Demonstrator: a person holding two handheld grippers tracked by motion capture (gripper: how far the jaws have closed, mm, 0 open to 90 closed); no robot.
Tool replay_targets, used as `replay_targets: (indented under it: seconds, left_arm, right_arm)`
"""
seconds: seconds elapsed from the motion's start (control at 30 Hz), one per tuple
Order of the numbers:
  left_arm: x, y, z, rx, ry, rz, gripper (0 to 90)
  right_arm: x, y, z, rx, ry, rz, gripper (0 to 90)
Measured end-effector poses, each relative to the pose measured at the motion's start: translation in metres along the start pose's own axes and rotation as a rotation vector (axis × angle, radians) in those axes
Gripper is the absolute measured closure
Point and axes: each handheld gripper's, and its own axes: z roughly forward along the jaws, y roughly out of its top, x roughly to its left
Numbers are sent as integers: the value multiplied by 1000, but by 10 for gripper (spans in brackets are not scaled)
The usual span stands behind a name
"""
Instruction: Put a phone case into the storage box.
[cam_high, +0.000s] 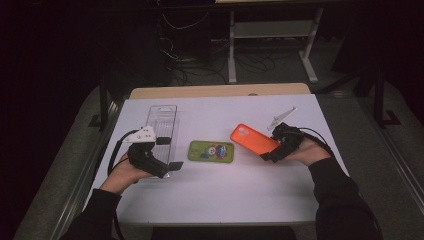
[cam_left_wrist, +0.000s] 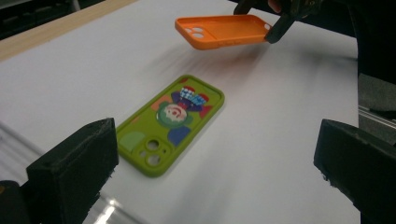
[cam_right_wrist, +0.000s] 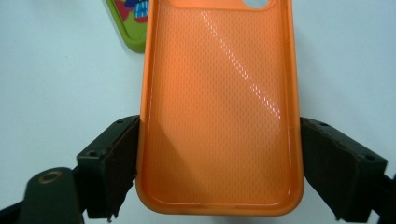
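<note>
Orange phone case (cam_right_wrist: 219, 116) clamped across its width in right gripper (cam_right_wrist: 219, 154) jaws, lifted off surface (cam_high: 260, 195); left gripper (cam_left_wrist: 215, 163) jaws wide open, empty, green phone case (cam_left_wrist: 170, 123) untouched.

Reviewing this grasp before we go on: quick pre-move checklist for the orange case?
1. Right gripper clamped across orange case sides: ok.
2. Case lifted off the white table, shadow beneath it: ok.
3. Case level: not ok, tilted in the high view.
4. Left gripper open, nothing between its jaws: ok.
5. Green case lies flat, apart from orange case: ok.
6. Clear tray free for placing: cannot tell.
</note>
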Motion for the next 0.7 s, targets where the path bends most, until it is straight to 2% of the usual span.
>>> replay_targets:
  seconds: [0.07,0.17,0.2,0.33,0.7]
  left_arm:
    - [2,6,3,0,-5,12,0]
    - [4,15,10,-18,-10,21,0]
    - [4,17,12,-14,-12,24,0]
    - [4,26,24,-2,-48,41,0]
    - [3,48,48,0,-86,87,0]
  right_arm:
    - [-2,2,0,-6,-9,-32,151]
    - [-1,7,-2,-4,5,-37,151]
    - [-2,8,-2,-7,4,-55,151]
    - [-2,14,-3,-4,17,-82,151]
    - [1,30,-1,-16,36,-120,151]
